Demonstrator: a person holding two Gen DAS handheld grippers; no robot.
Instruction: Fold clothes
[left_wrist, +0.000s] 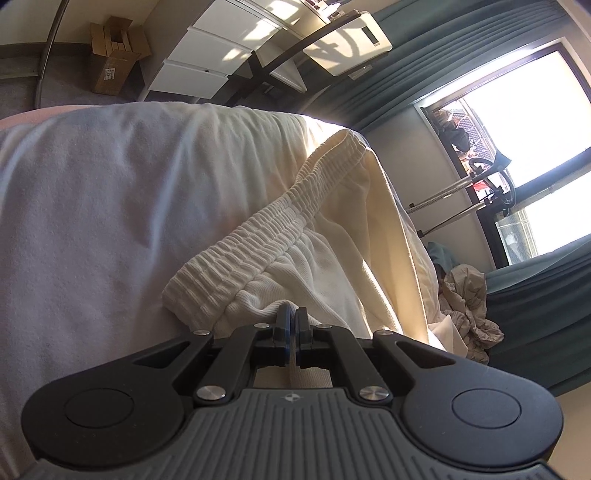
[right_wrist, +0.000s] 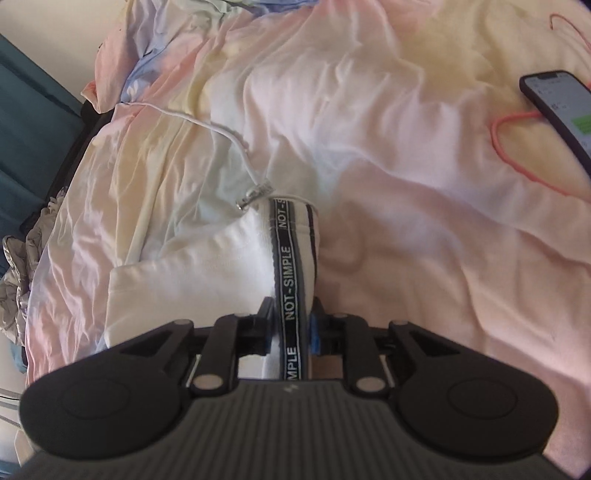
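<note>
A: Left tool (left_wrist: 291, 315), what's it doing?
B: Fingers pinched together on the cream shorts (left_wrist: 295, 251), just below the ribbed elastic waistband (left_wrist: 266, 229). A strip of the fabric runs back btw the fingers toward the tool body.
A: Where's the waistband run?
B: From approx 9 o'clock of the tool tip up toward 1 o'clock, into sunlight. Shorts lie over the bed sheet (left_wrist: 92, 192).
A: Right tool (right_wrist: 291, 321)?
B: Clamped on the same white garment's side stripe (right_wrist: 290, 273), the black band printed "NOT-SIMPLE". Band goes straight to 12 o'clock from the fingers; white cloth spreads out to 9 o'clock.
A: Anything else on the bed?
B: White drawstring (right_wrist: 221, 136) w/ a metal tip, at 11 o'clock from the stripe's far end, touching or nearly so; can't tell. Phone (right_wrist: 561, 110) at 2 o'clock, screen lit, next to a pink hanger (right_wrist: 517, 122). Bedding is pastel pink/yellow/blue, wrinkled.
A: Room bkgd on the left view?
B: Window (left_wrist: 535, 122) at 2 o'clock, teal curtains (left_wrist: 443, 48), cardboard box (left_wrist: 114, 55) at 11 o'clock.
</note>
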